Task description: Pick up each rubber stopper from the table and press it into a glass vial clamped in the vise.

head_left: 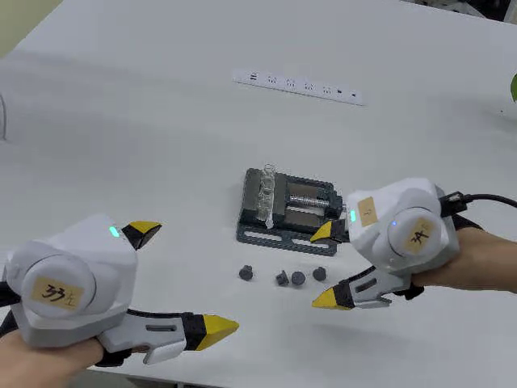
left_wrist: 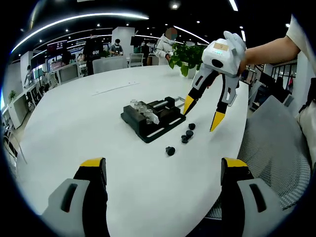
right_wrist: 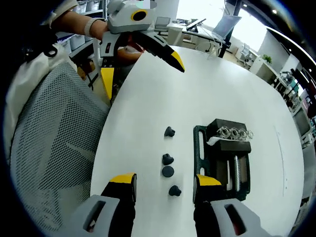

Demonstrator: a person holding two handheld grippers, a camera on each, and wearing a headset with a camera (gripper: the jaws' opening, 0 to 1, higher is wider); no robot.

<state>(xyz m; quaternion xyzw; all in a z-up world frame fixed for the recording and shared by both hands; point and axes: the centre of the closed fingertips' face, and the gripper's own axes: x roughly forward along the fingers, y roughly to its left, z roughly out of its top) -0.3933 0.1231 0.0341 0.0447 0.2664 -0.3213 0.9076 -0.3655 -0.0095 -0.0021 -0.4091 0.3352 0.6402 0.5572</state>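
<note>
Several dark rubber stoppers (head_left: 282, 278) lie in a loose row on the white table just in front of the black vise (head_left: 303, 214). A row of clear glass vials (head_left: 266, 190) stands clamped in its left end. My right gripper (head_left: 325, 267) hovers open just right of the stoppers, holding nothing. In the right gripper view its jaws (right_wrist: 165, 180) frame the stoppers (right_wrist: 168, 159), with the vise (right_wrist: 224, 163) and vials (right_wrist: 233, 132) to the right. My left gripper (head_left: 179, 279) is open and empty at the lower left, well away from the stoppers (left_wrist: 170, 150) and vise (left_wrist: 153, 118).
A white power strip (head_left: 299, 86) lies at the far side of the table. A grey mesh chair (right_wrist: 49, 148) sits at the near table edge. A green plant (left_wrist: 187, 54) stands beyond the table, with people and desks further back.
</note>
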